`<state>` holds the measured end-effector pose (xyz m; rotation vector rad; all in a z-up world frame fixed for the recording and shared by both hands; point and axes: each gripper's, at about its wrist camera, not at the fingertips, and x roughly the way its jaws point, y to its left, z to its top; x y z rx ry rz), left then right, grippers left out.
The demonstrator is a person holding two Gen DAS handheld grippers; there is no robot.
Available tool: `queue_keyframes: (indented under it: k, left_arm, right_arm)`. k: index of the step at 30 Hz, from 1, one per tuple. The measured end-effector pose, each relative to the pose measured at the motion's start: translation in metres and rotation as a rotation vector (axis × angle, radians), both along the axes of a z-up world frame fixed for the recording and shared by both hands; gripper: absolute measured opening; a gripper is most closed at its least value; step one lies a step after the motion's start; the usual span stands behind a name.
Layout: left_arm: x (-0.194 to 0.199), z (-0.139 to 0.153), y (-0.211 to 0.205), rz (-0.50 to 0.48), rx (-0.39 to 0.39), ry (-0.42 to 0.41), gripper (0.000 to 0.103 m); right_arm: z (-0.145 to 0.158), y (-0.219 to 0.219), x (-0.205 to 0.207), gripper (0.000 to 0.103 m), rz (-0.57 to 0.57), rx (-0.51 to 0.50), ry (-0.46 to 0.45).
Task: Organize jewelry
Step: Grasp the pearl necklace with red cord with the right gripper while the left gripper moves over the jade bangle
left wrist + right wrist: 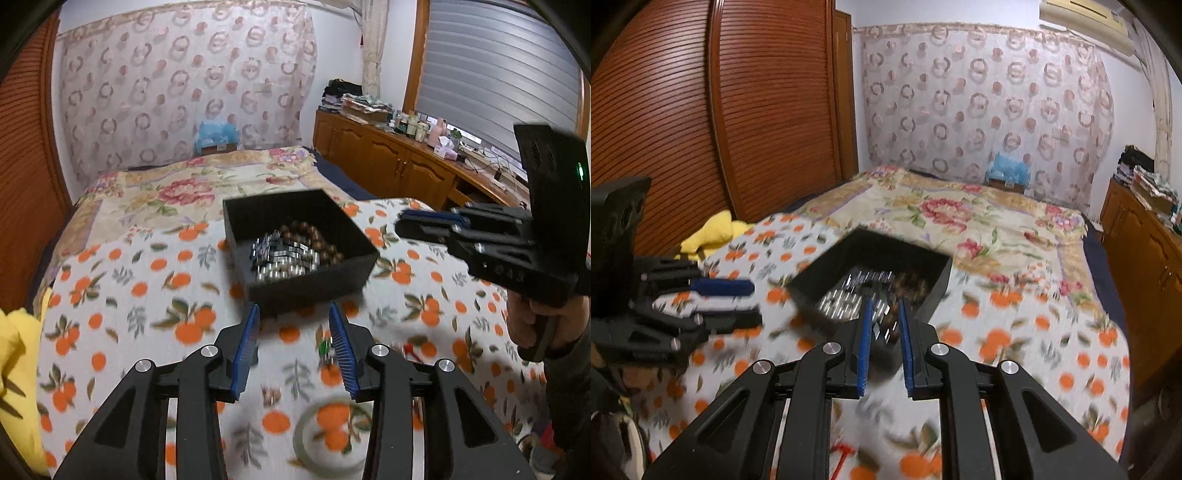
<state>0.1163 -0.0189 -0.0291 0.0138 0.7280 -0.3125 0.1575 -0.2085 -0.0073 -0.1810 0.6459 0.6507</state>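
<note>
A black open box (354,266) sits on the orange-print blanket and holds a brown bead bracelet (314,236) and silver metal bracelets (284,258). My left gripper (293,314) is open and empty, just in front of the box. A pale green bangle (306,428) and a small green piece (324,349) lie on the blanket under it. My right gripper (884,306) is open and empty, just above the near edge of the box (938,291). It shows from the side in the left wrist view (402,221), right of the box.
The blanket (129,295) covers a bed with a floral quilt (177,184) behind. A yellow cloth (14,354) lies at the left edge. A small red item (844,452) lies on the blanket. A wooden cabinet (388,155) with clutter runs along the right.
</note>
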Motion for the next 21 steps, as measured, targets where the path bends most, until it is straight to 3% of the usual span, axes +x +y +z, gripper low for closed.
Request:
queue_keyframes:
  k: [5,10,13,17,21]
  left_arm:
    - [-0.022,-0.011,0.004,0.021,0.017,-0.007,0.05]
    - [-0.036,-0.026,0.007,0.031,0.003,0.028,0.05]
    - [-0.046,-0.03,0.007,0.026,0.008,0.034,0.058]
    - [-0.056,-0.032,0.007,0.022,0.002,0.039,0.067]
    - [-0.064,-0.036,0.002,0.009,0.019,0.045,0.068]
  right_arm:
    - [-0.023,-0.001,-0.025,0.016,0.005,-0.021,0.04]
    - [-0.036,-0.001,-0.042,0.017,0.013,-0.041,0.077]
    - [-0.04,-0.001,-0.053,0.032,0.022,-0.052,0.087]
    - [-0.048,0.002,-0.063,0.033,0.04,-0.064,0.117]
    - [-0.056,0.009,-0.07,0.033,0.073,-0.081,0.143]
